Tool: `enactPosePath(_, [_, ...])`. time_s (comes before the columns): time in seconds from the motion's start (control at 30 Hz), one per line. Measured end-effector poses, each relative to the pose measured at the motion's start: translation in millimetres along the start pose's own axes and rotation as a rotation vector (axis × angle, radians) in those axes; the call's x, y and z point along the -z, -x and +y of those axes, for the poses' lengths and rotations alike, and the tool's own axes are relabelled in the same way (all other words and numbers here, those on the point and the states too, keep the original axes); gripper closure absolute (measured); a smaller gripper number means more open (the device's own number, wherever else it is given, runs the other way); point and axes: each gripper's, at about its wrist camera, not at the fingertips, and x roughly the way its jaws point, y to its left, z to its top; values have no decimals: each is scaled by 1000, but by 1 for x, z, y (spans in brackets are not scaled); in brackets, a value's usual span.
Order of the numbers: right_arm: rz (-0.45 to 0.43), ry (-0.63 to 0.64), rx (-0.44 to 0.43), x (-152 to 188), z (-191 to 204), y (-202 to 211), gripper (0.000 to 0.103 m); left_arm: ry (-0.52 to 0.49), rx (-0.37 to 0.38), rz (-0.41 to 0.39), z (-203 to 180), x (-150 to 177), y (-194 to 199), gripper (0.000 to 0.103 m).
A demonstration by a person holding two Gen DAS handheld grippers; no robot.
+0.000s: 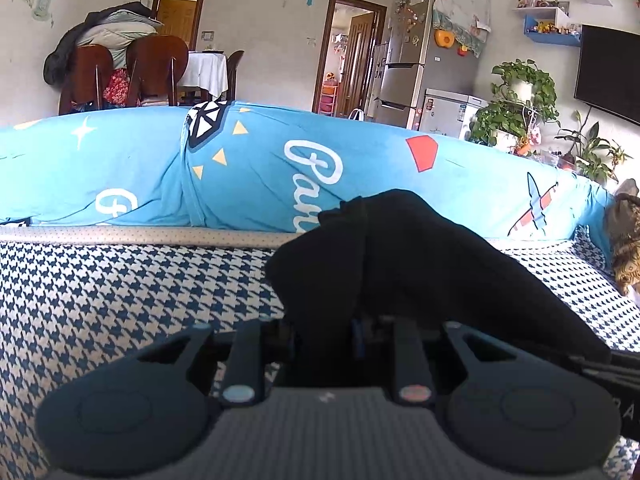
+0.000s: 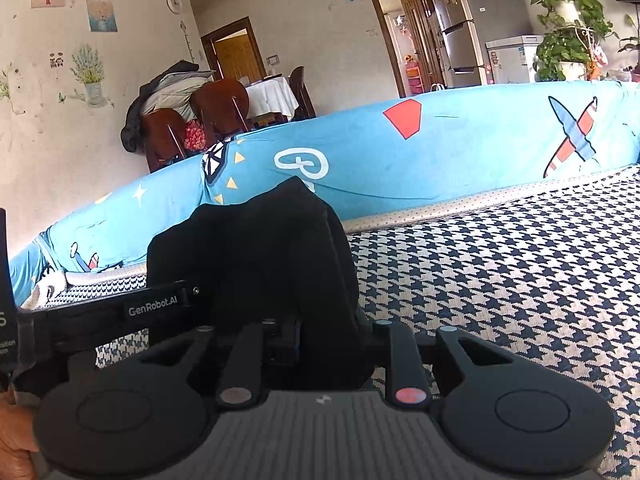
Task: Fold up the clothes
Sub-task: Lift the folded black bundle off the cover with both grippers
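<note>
Both grippers pinch the black garment point(image 1: 400, 264) at its near edge, probably to lift and carry that edge over for a fold. The left gripper point(image 1: 324, 332) and right gripper point(image 2: 320, 332) each clench cloth, though their fingertips are buried in it. The garment bunches just ahead of them on the houndstooth sofa point(image 1: 120, 292).
</note>
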Motion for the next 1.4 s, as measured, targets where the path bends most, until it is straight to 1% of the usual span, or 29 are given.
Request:
enactPosePath(0.23, [-21,-6,-6,-7,-8,5,80,-8,-12,1,-12,-7,2,81])
enactPosePath(0.47, [-45,-6,-35,-10,-10,14,80,-30,-31,-20,-18,-15,18,81])
enactPosePath(0.67, [-84,-2,-51,-14,-10,26,80,-53,-40,-44,-27,-25,35,81])
enactPosePath(0.83, [-125,5,-54,-18,-14,39,80,-73,-40,-64,-43,-34,45,81])
enactPosePath(1.0, [-150,-17,-39,-22,-27,47,80,-95,-33,-75,-63,-40,45,81])
enactPosePath(1.2, [-173,-53,0,-26,-49,58,80,-129,6,-74,-91,-48,39,81])
enactPosePath(1.4, [-178,-89,47,-28,-71,64,80,-144,36,-65,-117,-47,29,81])
